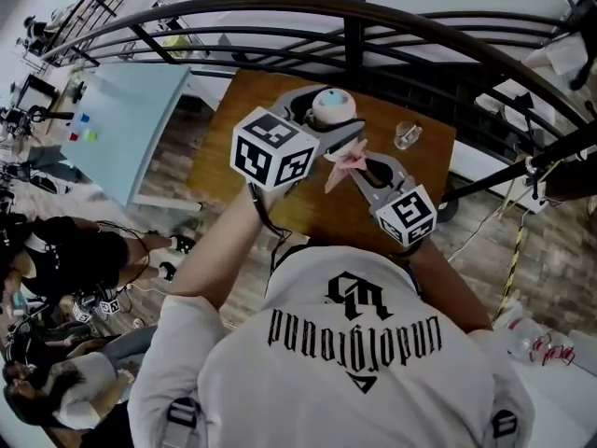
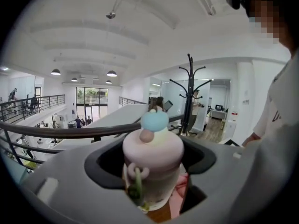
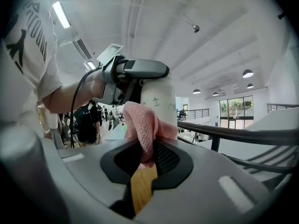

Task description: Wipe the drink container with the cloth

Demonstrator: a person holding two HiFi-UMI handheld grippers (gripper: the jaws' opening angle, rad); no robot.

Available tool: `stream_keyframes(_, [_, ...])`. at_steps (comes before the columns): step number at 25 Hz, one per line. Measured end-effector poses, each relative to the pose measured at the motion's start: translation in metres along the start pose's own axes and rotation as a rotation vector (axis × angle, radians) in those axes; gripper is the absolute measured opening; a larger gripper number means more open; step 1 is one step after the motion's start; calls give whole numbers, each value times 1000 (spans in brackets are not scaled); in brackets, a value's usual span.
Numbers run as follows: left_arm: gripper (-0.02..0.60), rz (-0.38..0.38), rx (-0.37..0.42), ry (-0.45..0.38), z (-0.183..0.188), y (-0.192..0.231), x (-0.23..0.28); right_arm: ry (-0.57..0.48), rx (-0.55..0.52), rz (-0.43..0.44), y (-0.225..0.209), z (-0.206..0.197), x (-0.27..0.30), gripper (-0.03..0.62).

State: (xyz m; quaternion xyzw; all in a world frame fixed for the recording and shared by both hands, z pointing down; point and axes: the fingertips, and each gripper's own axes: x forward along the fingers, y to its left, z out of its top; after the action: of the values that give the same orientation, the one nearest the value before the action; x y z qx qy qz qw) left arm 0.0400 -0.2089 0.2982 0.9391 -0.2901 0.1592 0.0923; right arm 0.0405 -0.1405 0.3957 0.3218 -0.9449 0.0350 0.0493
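Note:
The drink container [image 1: 333, 106] is a white bottle with a pink lid and a pale blue knob. My left gripper [image 1: 328, 131] is shut on the drink container [image 2: 153, 169] and holds it above the wooden table [image 1: 252, 171]. My right gripper [image 1: 359, 164] is shut on a pink mesh cloth [image 1: 344, 162]. In the right gripper view the cloth [image 3: 146, 125] lies against the side of the white bottle [image 3: 160, 99], just under the left gripper's grey body [image 3: 133, 76]. The bottle's base is hidden behind the jaws.
A small clear glass [image 1: 407, 135] stands at the table's far right corner. A dark curved railing [image 1: 354, 21] runs behind the table. A pale blue table [image 1: 121, 124] stands to the left. Seated people [image 1: 56, 250] are at the lower left.

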Motion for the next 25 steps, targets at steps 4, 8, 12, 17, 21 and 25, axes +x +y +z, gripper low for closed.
stream_keyframes(4, [391, 25, 0, 11, -4, -2, 4, -43, -35, 19, 14, 26, 3, 48])
stream_keyframes(8, [391, 21, -14, 5, -3, -7, 4, -104, -63, 23, 28, 70, 8, 48])
stream_keyframes(12, [390, 25, -14, -6, 3, -7, 3, -100, -65, 19, 34, 70, 17, 48])
stream_keyframes(17, [390, 24, -15, -9, 2, -7, -1, -11, -33, 9, 30, 21, 18, 48])
stream_keyframes(21, [390, 21, -19, -7, -1, -6, -3, 22, 32, -6, 19, -4, 10, 48])
stream_keyframes(25, [391, 24, -13, 3, -4, -3, -5, -19, 11, -27, 6, 17, -1, 48])
